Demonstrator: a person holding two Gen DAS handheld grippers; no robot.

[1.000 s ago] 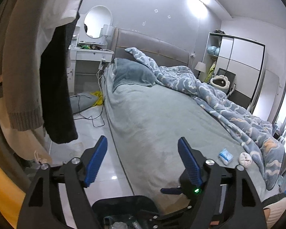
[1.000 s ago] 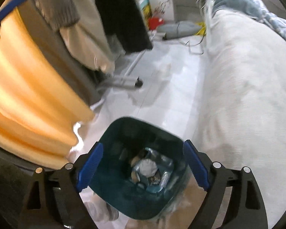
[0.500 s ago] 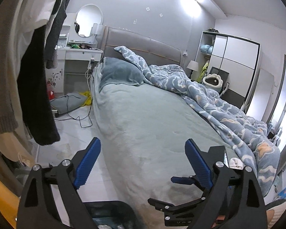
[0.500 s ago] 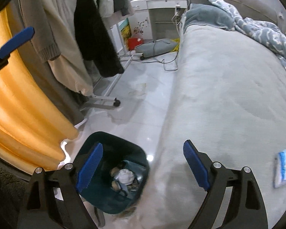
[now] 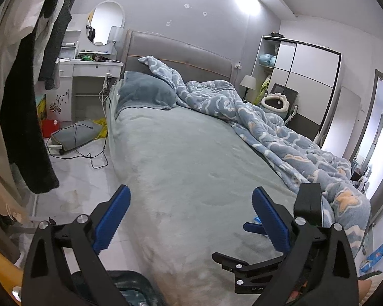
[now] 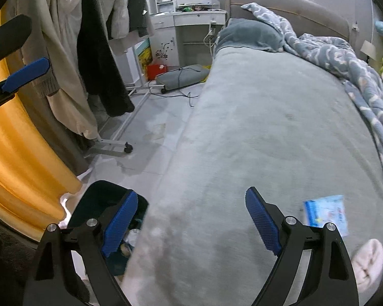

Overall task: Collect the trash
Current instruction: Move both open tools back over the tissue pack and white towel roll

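A dark teal trash bin (image 6: pixel 102 204) stands on the floor by the bed's near left corner, with wrappers and crumpled paper inside; its rim also shows in the left wrist view (image 5: pixel 130 280). A blue tissue packet (image 6: pixel 325 214) lies on the grey bed sheet (image 6: pixel 268 132), right of my right gripper (image 6: pixel 191 219). A pale crumpled wad (image 6: pixel 367 260) lies just below the packet. Both grippers are open and empty. My left gripper (image 5: pixel 191 219) hovers over the bed's near edge. The right gripper's body (image 5: pixel 307 209) shows past the left gripper's right finger.
A rumpled blue quilt (image 5: pixel 280 117) covers the bed's right side, with a pillow (image 5: pixel 145 91) at the head. Clothes hang on a wheeled rack (image 6: pixel 97 58) to the left. An orange curtain (image 6: pixel 18 158) is near left. Cables and a grey pad (image 6: pixel 181 76) lie on the floor.
My right gripper has swung up and right from directly over the bin to over the bed, bringing the tissue packet into view. My left gripper has shifted slightly left and tilted up.
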